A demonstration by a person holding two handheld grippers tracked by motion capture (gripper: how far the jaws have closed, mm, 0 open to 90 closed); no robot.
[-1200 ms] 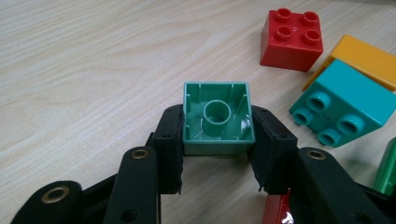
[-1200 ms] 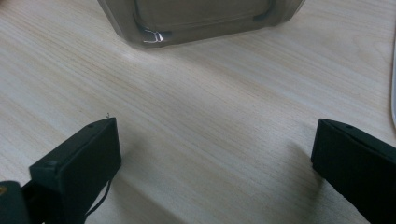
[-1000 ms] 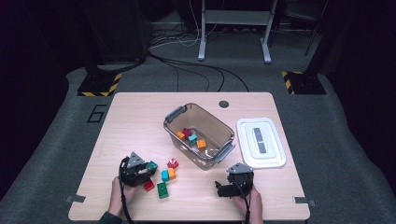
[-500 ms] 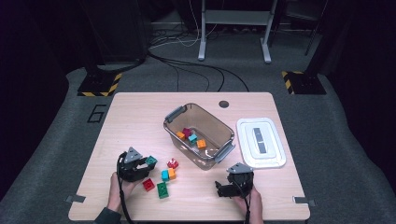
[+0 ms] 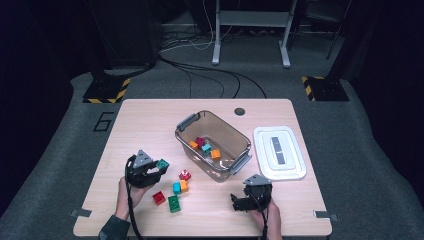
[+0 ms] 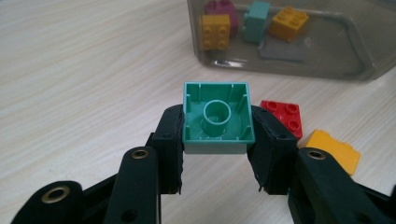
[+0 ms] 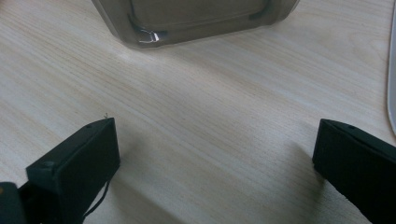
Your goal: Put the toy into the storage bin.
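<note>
Holding a teal brick (image 6: 217, 119) clamped between its two black jaws, our left gripper (image 5: 152, 170) keeps the piece clear of the table (image 5: 150, 120), left of the clear bin (image 5: 212, 145). In the left gripper view the brick's hollow underside faces the camera, and the pads press on two opposite side walls, a hold that we judge keeps the piece square and unlikely to twist. The bin already contains several bricks: orange, teal and dark pink ones lie on its floor, which suggests that the held piece is bound for the same place. The bin's white lid (image 5: 279, 152) lies just beside it on the right, leaving the opening free from above. A few loose bricks lie between the left gripper and the bin: a red brick (image 5: 159, 197), a green brick (image 5: 173, 203), a teal and orange pair (image 5: 180, 187), and a red-and-white piece (image 5: 185, 175). Our right gripper (image 5: 245, 202) rests low near the front edge, jaws spread wide with nothing between them, apart from the bin so that it does not block the approach.
</note>
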